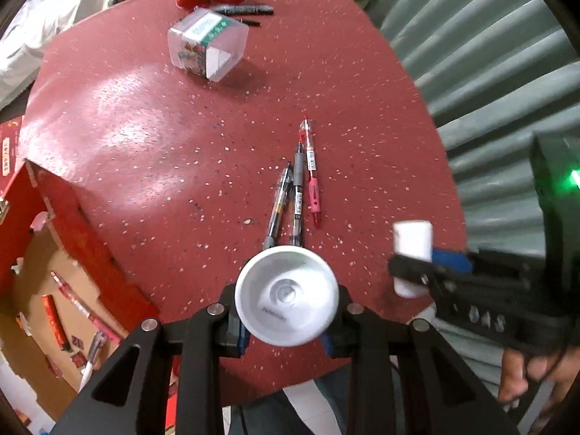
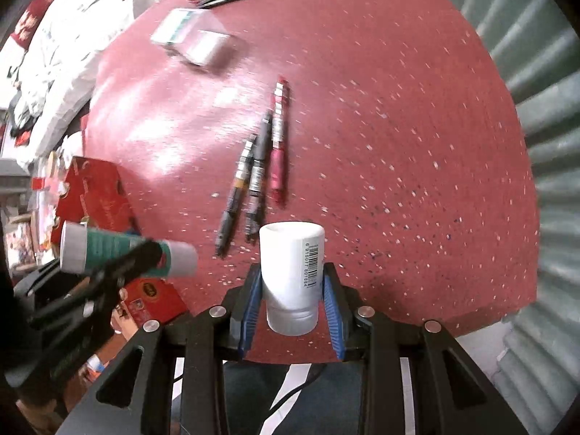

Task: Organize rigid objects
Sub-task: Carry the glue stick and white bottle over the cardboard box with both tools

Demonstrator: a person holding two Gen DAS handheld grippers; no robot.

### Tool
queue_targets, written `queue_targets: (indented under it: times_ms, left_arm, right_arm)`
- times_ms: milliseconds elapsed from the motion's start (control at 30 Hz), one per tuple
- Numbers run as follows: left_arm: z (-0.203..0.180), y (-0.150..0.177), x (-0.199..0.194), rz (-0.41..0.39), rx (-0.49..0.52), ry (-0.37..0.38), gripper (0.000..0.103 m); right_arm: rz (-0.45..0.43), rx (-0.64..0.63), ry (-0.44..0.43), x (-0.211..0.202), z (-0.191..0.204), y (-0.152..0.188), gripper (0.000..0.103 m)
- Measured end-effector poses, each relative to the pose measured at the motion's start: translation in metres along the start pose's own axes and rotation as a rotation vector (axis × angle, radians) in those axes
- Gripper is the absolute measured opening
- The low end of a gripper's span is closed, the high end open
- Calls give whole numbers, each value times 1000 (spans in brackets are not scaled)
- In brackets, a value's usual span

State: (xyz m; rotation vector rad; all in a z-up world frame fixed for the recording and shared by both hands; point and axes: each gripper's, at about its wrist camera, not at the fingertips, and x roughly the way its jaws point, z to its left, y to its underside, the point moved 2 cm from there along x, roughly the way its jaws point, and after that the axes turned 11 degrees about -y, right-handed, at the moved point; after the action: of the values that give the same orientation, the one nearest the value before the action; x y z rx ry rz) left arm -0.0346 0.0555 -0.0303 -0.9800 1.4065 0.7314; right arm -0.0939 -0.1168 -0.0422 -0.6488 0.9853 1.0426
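Grippers each pinch a container above the red table [image 1: 145, 116]: left gripper [image 1: 286, 330] holds a teal-labelled tube [image 2: 127, 252], right gripper [image 2: 291, 306] a white bottle [image 2: 293, 264]. Both look light, rigid, slippery; mid-body holds suit.

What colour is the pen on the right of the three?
Red, with a pink grip: the red pen, clearest in the left wrist view.

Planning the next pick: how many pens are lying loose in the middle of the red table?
3: a clear-barrelled pen, a grey-grip pen beside it, and a red pen on the right, all side by side. Dark markers lie at the far edge.
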Motion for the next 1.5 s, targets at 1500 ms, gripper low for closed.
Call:
queue_targets:
  times_ms: [1500]
  left_arm:
    - [219, 159, -48, -36, -749, -329, 31]
  right_arm:
    - [217, -904, 12, 93, 311, 63, 34]
